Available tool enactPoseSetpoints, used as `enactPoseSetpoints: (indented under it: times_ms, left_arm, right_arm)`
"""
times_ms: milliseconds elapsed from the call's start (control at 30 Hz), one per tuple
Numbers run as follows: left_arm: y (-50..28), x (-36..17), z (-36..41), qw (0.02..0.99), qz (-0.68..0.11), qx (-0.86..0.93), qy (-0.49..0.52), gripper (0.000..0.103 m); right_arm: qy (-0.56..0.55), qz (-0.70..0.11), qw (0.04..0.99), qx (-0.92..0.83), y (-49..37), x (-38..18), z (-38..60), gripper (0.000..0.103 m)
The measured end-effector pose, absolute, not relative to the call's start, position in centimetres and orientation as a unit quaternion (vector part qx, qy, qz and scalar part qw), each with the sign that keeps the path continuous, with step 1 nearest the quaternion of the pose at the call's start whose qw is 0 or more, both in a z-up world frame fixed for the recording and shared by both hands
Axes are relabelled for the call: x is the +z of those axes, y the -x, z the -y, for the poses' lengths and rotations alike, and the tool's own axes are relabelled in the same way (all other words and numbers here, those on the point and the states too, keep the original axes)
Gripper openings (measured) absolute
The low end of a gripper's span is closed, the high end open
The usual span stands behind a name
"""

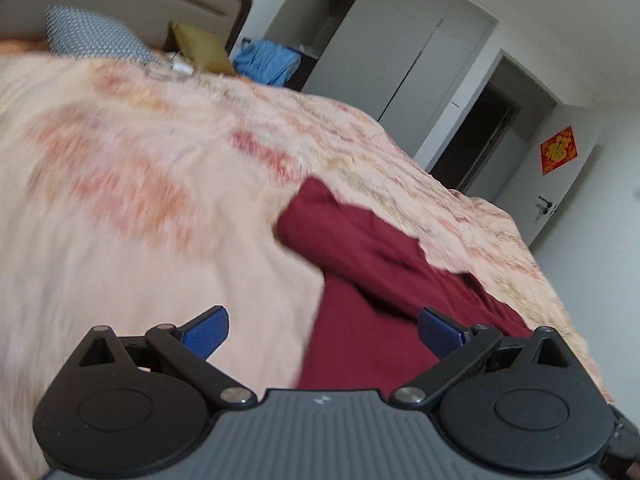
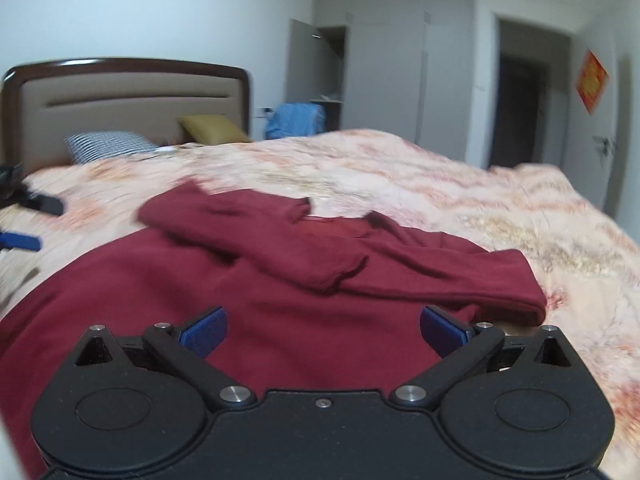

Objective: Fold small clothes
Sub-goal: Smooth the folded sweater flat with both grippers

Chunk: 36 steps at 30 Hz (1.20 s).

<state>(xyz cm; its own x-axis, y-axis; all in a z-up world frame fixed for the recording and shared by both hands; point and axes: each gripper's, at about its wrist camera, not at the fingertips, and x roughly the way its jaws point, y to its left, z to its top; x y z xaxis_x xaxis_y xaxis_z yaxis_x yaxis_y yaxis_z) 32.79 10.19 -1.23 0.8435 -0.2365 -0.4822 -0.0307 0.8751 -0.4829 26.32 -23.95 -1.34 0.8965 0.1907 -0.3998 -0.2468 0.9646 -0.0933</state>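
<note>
Dark red garment (image 2: 280, 280) lies spread on the bed's peach patterned bedspread (image 2: 500, 208), both sleeves folded across its body. Left gripper (image 1: 323, 332) and right gripper (image 2: 323, 330) hover above it, jaws wide apart, nothing between them

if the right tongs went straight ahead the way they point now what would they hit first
Most likely the dark red top spread on the bed: its body fills the gap between the open right tongs, and the folded-in sleeves lie further along. Depth is hard to judge in this fisheye view.
</note>
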Motion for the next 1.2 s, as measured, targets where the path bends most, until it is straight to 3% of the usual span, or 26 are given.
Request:
enactPoseSetpoints:
  times_ms: [200,433,700,967,1033,1133,1200]
  left_arm:
    - [-25.7,-1.5,-9.4,0.918,-0.289,-0.05,0.266,0.103]
    - [-19.1,-0.6,-7.6,0.921,-0.322,-0.049,0.215,0.103]
    - [-13.6,0.5,-6.3,0.939,-0.314,-0.042,0.133,0.103]
    - [-11.6,0.6,-3.9,0.95,-0.294,-0.068,0.074,0.103]
    - [-11.4,0.6,-3.4,0.952,-0.292,-0.069,0.065,0.103]
    - [-11.2,0.5,-3.1,0.953,-0.288,-0.075,0.054,0.103]
    - [-11.1,0.4,-3.0,0.953,-0.289,-0.073,0.047,0.103]
  right_arm:
    - [0.112,-0.189,0.965,0.141,-18.5,-2.1,22.0,0.103]
    - [0.145,-0.219,0.953,0.147,-12.9,-4.3,21.2,0.103]
    - [0.226,-0.263,0.929,0.128,-11.7,-7.8,20.7,0.102]
    - [0.314,-0.226,0.917,0.094,-11.1,-8.9,19.6,0.101]
    - [0.336,-0.206,0.915,0.085,-10.8,-9.0,19.3,0.095]
    - [0.349,-0.19,0.913,0.089,-10.8,-9.2,19.0,0.07]
    - [0.345,-0.177,0.916,0.103,-10.6,-8.9,18.8,0.031]
